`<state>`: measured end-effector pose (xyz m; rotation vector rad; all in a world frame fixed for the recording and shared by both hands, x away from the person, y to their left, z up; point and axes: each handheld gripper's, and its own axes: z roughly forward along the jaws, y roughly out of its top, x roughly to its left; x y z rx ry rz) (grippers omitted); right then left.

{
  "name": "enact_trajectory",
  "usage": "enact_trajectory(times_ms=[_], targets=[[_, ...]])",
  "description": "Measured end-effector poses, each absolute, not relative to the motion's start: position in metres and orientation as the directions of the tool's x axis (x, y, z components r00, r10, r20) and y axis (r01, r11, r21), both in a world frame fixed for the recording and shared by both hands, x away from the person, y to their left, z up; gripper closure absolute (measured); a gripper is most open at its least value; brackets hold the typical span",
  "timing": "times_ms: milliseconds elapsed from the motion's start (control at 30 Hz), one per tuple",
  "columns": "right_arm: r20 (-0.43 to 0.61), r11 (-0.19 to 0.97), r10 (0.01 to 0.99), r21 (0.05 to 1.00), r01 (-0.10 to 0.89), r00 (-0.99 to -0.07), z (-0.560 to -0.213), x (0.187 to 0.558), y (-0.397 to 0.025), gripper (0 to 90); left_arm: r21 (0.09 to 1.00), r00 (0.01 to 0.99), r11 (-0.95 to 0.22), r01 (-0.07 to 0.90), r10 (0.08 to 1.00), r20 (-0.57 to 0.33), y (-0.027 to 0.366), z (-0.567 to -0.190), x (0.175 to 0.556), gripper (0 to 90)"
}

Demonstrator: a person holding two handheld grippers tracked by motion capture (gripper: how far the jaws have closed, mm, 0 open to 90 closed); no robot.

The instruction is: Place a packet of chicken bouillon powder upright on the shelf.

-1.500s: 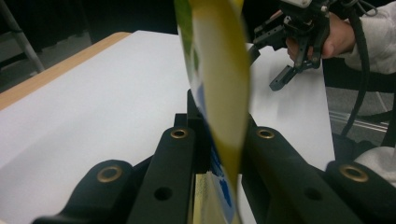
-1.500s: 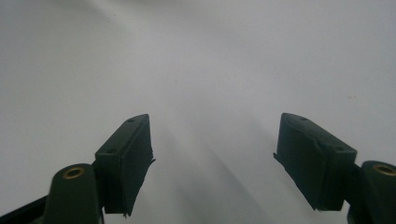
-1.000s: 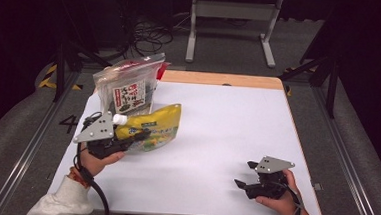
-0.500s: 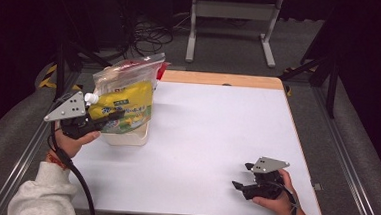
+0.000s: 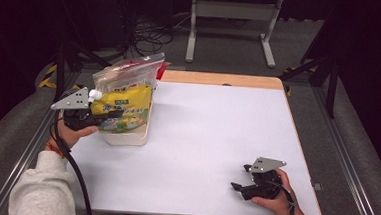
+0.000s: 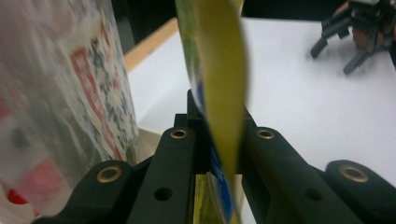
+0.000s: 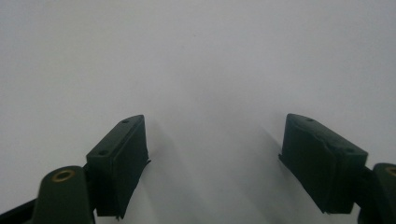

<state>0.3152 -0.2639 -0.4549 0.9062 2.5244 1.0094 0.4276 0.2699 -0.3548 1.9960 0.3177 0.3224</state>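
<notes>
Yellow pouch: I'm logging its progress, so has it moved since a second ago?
Yes. The yellow pouch went left, off the table's middle, into the white bin.

A yellow snack packet (image 5: 123, 107), printed with blue and green, stands on edge at the table's far left, its lower part inside a white bin (image 5: 126, 136). It sits just before a clear bag (image 5: 130, 74), seemingly in the same bin.

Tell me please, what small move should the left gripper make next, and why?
Probably lower and release. The left gripper is shut on the yellow packet, held upright over the white bin beside the clear bag, so easing it down should seat it.
</notes>
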Motion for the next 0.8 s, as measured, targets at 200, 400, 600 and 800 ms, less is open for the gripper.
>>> enact_trajectory(times_ms=[200,400,600,800], targets=[[-0.024,0.561,0.64,0.698,0.445,-0.768,-0.454,0.314,-0.263,21.7,0.911,0.923,-0.397,0.11,0.381,0.054,0.27,-0.37,0.434,84.7],[-0.027,0.547,0.642,0.717,0.433,-0.766,-0.449,0.312,-0.264,21.7,0.896,0.913,-0.428,0.119,0.401,0.07,0.266,-0.38,0.431,84.6],[-0.034,0.541,0.64,0.729,0.419,-0.767,-0.445,0.309,-0.264,21.7,0.923,0.894,-0.365,0.125,0.444,0.055,0.27,-0.389,0.428,84.3],[-0.042,0.54,0.629,0.741,0.398,-0.776,-0.442,0.307,-0.263,21.7,0.937,0.877,-0.311,0.157,0.481,0.012,0.278,-0.401,0.426,83.9]])
